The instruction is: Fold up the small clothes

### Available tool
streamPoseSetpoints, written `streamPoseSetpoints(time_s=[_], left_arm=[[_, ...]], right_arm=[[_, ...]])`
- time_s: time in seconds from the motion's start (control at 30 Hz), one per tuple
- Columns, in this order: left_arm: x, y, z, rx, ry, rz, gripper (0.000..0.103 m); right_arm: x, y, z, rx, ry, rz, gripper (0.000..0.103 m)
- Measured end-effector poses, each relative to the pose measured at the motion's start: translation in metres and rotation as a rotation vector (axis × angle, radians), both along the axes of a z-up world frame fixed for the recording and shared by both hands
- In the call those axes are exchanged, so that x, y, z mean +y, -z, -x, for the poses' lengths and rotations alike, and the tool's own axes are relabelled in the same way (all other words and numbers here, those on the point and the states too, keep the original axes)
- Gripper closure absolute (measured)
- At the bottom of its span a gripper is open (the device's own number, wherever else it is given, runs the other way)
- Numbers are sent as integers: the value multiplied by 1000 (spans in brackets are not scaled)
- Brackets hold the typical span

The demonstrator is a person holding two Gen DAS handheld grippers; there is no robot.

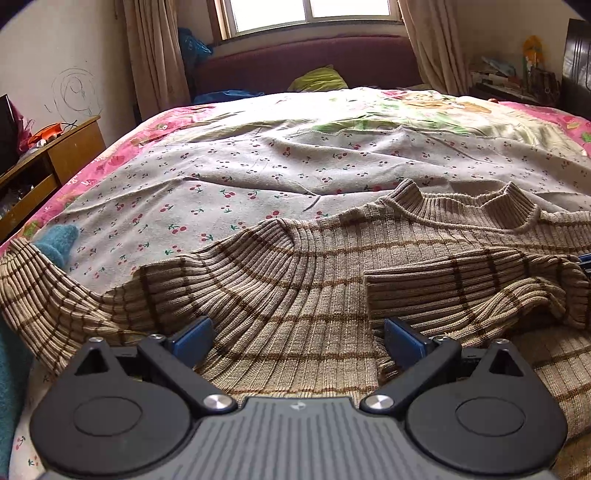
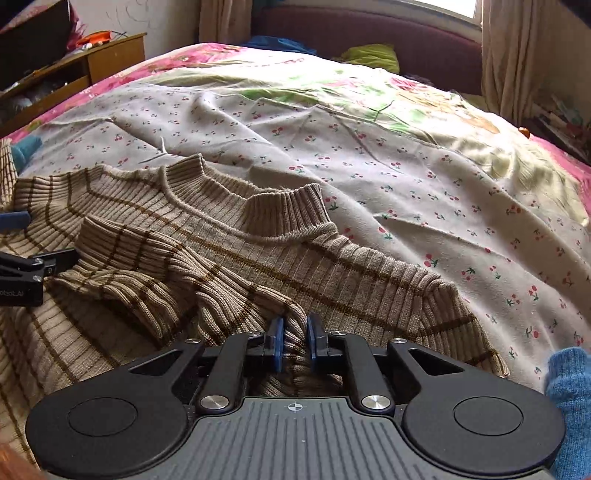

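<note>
Closest of all, the right gripper has its two blue pads nearly together, and a bunched fold of the sweater sits squeezed between them. It looks like a real pinch, though the knit hides the pad tips, so I am not fully sure how tight it is. The left gripper has its blue fingers wide apart. They rest low on the sweater with flat knit between them, and they grip nothing.

The sweater is tan with thin brown stripes. It lies spread on the near part of the bed. One sleeve is folded across the body, and its ribbed neck points to the far side.

Under it lies a white sheet with little cherries. That sheet is spread over a pink flowered bedspread. A blue fuzzy cloth sits at the near right, and a teal one at the left.

Farther off, a green bundle rests by the dark red headboard. A wooden desk stands on the left. At the back, a bright window has tan curtains beside it.
</note>
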State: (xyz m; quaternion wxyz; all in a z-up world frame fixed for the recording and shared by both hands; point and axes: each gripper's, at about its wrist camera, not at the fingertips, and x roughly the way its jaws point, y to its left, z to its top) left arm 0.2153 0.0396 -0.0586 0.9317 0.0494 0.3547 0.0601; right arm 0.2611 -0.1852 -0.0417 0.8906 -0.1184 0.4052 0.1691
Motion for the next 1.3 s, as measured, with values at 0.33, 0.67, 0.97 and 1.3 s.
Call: streamPoseSetpoints(time_s=[0.33,0.67,0.97,1.3], left_arm=[[22,-5,-8,-6,-91,42,0],[53,-29,27,-67,-107,121,0],[80,-33,42,-86,-158,231,0],[87,-30,48,-101,-149,265,0]], right_arm=[[53,-36,46,-193,-250,28,84],[134,-1,56,-192,-539,136,84],[147,-11,38,-136,-388,86,98],[166,0,58,-124,-570,181,73]])
